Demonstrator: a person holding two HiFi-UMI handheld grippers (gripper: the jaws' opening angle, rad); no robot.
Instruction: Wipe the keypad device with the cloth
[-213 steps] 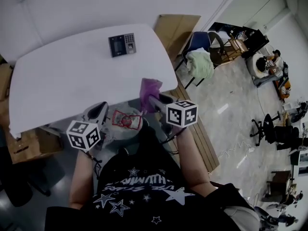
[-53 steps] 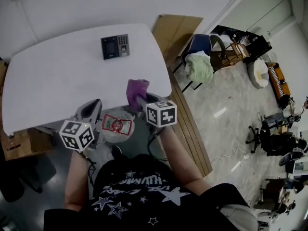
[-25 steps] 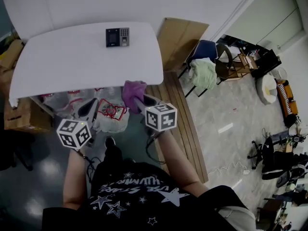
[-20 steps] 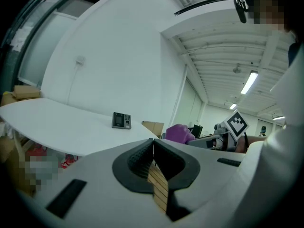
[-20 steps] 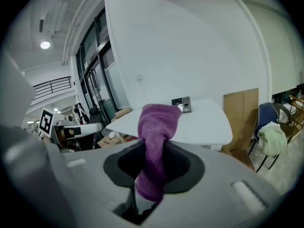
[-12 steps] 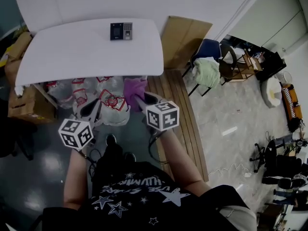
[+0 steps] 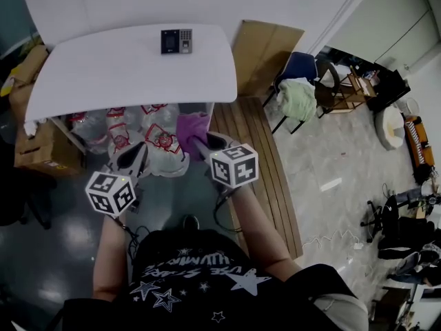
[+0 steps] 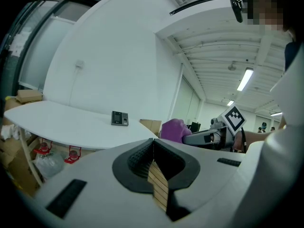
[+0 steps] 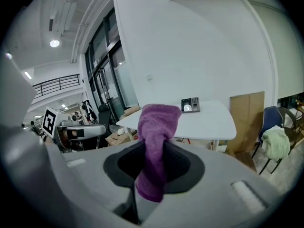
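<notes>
The black keypad device [image 7: 176, 41] lies at the far edge of the white table [image 7: 103, 74]; it also shows small in the left gripper view [image 8: 119, 118] and the right gripper view [image 9: 190, 105]. My right gripper [image 7: 198, 141] is shut on a purple cloth [image 7: 192, 125], held in the air well short of the table's near edge; the cloth [image 9: 156, 141] sticks up between its jaws. My left gripper [image 7: 136, 158] hangs to the left at the same height, its jaws closed together [image 8: 153, 167] with nothing in them.
Clear bags with red print [image 7: 160, 143] and water bottles sit under the table. Cardboard boxes [image 7: 38, 150] stand at the left, a flat cardboard sheet [image 7: 265, 47] leans at the right. A chair with pale clothes [image 7: 298, 95] stands beyond it. Wooden planks [image 7: 258, 178] run along the floor.
The view has pulled back from the table: it and the keypad now look smaller and farther, and the bags under it show. Both grippers kept their grip, the cloth still in the right.
</notes>
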